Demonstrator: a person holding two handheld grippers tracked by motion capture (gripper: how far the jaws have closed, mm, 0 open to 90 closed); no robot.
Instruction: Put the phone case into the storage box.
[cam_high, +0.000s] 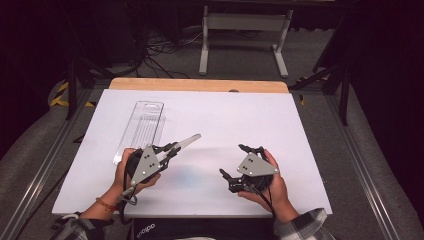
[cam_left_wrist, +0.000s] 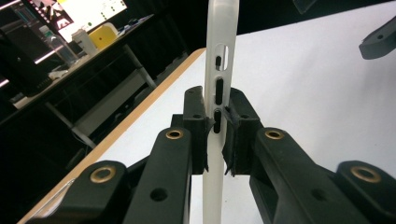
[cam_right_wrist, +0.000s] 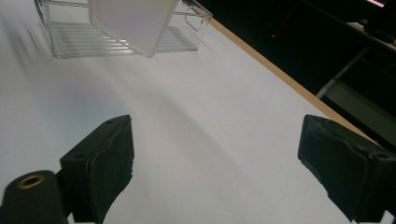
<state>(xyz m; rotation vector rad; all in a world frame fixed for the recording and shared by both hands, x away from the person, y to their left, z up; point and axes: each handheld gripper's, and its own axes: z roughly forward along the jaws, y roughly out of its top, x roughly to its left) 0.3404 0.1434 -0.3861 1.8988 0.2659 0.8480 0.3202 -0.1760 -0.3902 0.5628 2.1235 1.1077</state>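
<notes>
White board covers the table (cam_high: 210, 125), with a dim workshop floor and a stand frame beyond the far edge. We find the phone case (cam_high: 186, 142), a translucent, frosted shell, held above the near-left part of the board and pointing far-right. We judge it light, thin and somewhat flexible, smooth enough to slip; its long side rail, away from the button cut-outs, looks the soundest place to hold. The left gripper (cam_high: 170, 151) is clenched on that rail, pads (cam_left_wrist: 198, 122) pressing either side. The clear plastic packaging tray (cam_high: 142, 125) lies just beyond, at far left. The right gripper (cam_high: 234, 161) hovers at near right with jaws spread wide, holding nothing, aimed toward the case.
</notes>
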